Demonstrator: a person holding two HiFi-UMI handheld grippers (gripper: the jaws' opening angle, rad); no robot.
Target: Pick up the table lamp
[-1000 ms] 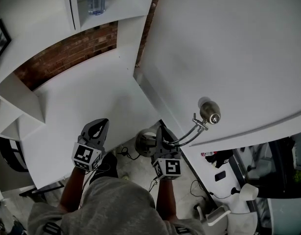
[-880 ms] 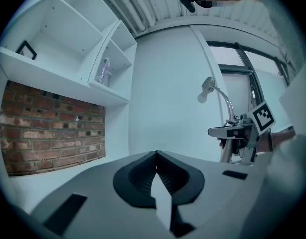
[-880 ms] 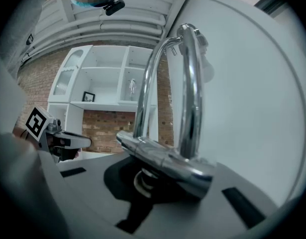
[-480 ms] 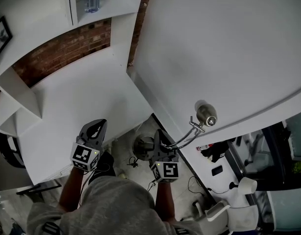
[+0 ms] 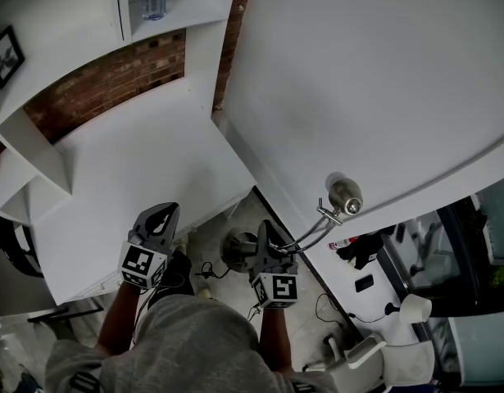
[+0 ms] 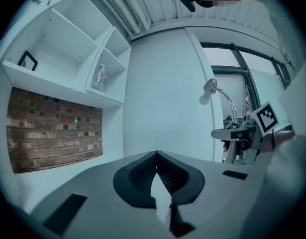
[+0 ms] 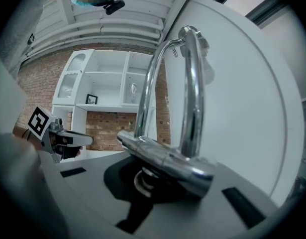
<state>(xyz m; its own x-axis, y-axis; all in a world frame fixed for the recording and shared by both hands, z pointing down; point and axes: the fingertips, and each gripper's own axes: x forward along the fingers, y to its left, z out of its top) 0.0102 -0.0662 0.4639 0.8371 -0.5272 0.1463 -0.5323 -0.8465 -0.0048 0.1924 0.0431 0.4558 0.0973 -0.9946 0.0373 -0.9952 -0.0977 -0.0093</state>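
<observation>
Right claw [image 5: 266, 236] drawn back, clamping table lamp [image 5: 345, 196], left claw [image 5: 160, 217] likewise back, closed empty

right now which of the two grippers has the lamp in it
The right gripper: its jaws are closed on the chrome table lamp. The left gripper has its jaws together with nothing between them, clear of the lamp.
</observation>
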